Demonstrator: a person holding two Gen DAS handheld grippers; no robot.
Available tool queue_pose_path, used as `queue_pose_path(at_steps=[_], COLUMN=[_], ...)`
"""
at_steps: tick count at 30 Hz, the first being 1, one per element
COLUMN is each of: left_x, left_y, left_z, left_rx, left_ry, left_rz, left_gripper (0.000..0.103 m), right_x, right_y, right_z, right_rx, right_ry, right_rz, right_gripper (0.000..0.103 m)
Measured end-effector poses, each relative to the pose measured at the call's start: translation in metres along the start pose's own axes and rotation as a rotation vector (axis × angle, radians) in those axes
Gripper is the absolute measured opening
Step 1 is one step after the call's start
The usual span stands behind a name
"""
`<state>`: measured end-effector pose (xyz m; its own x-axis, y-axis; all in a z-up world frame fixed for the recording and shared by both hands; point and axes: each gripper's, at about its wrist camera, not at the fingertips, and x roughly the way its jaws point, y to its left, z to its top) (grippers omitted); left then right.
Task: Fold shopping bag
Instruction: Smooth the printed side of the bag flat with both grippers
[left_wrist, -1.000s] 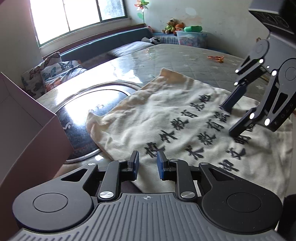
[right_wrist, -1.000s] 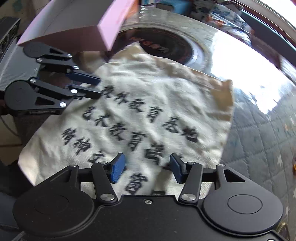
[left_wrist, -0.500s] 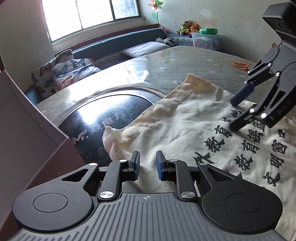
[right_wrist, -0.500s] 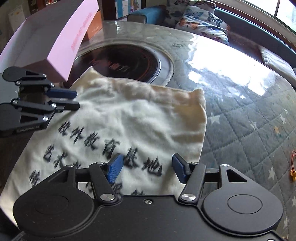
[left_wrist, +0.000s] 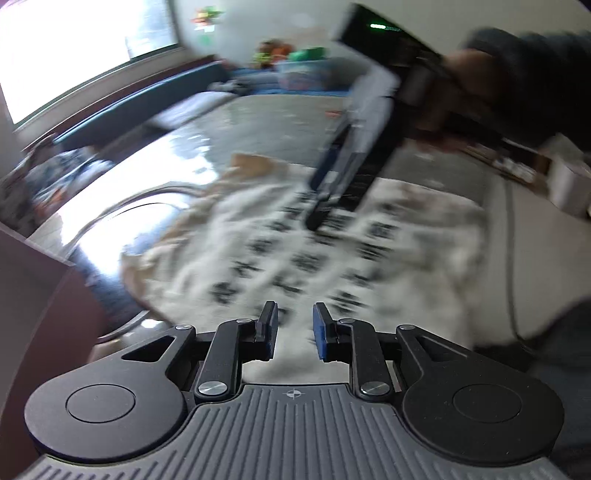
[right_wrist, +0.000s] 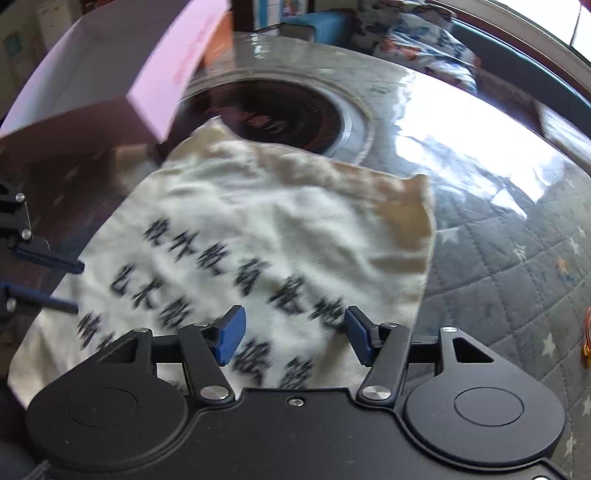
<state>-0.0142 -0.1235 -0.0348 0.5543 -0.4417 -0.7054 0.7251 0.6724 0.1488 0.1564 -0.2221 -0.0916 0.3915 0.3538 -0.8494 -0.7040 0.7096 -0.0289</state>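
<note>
The cream shopping bag (right_wrist: 280, 229) with rows of black characters lies spread flat on the table, slightly wrinkled; it also fills the blurred left wrist view as the bag (left_wrist: 388, 266). My left gripper (left_wrist: 294, 328) hovers over the bag's near edge, open by a narrow gap with nothing in it. It appears at the far left as the left gripper (right_wrist: 74, 284), beside the bag's edge. My right gripper (right_wrist: 295, 334) is open wide above the printed part. A hand holds the right gripper (left_wrist: 328, 199) tilted down over the bag's middle.
A pink cardboard box (right_wrist: 122, 66) stands at the bag's far left corner, its wall (left_wrist: 33, 295) close beside my left gripper. A dark round inset (right_wrist: 280, 114) lies beyond the bag. A quilted star-pattern cover (right_wrist: 517, 280) spreads to the right, with a small orange object (right_wrist: 587, 336).
Both views have swung and blurred. The right gripper has moved from the bag's right side to over its middle. The left gripper has slid toward the bag's left edge. Both jaw gaps are unchanged.
</note>
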Motion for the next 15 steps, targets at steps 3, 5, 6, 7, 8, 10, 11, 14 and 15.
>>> queue_pose_path(at_steps=[3,5,6,7,8,10,11,14,15], left_x=[0.007,0.011,0.012,0.014,0.015,0.015,0.014,0.017,0.016], left_y=[-0.013,-0.016,-0.017,-0.017,-0.018,-0.016,-0.015,-0.008,-0.007], left_z=[-0.004,-0.006,-0.008,-0.009,-0.011,-0.013,-0.013,-0.014,-0.015], left_rx=[0.036,0.033,0.036,0.039,0.042,0.036,0.033,0.01,0.007], left_ry=[0.013,0.018,0.024,0.029,0.034,0.035,0.037,0.039,0.04], left_rz=[-0.015,-0.026,-0.027,-0.029,-0.03,-0.036,-0.039,-0.042,-0.042], left_gripper=[0.023,0.023,0.023,0.023,0.023,0.023,0.025,0.027,0.027], right_x=[-0.005,-0.008,-0.01,-0.012,-0.016,-0.02,-0.023,-0.028,-0.028], right_y=[0.024,0.039,0.045,0.049,0.054,0.055,0.053,0.042,0.04], right_z=[-0.008,-0.013,-0.015,-0.018,-0.023,-0.029,-0.034,-0.04,-0.041], right_rx=[-0.057,-0.101,-0.117,-0.13,-0.148,-0.156,-0.152,-0.124,-0.116], right_ry=[0.003,0.005,0.008,0.012,0.018,0.029,0.037,0.049,0.052], right_rz=[0.045,0.073,0.083,0.09,0.093,0.097,0.094,0.074,0.067], right_gripper=[0.063,0.063,0.063,0.063,0.063,0.062,0.062,0.062,0.062])
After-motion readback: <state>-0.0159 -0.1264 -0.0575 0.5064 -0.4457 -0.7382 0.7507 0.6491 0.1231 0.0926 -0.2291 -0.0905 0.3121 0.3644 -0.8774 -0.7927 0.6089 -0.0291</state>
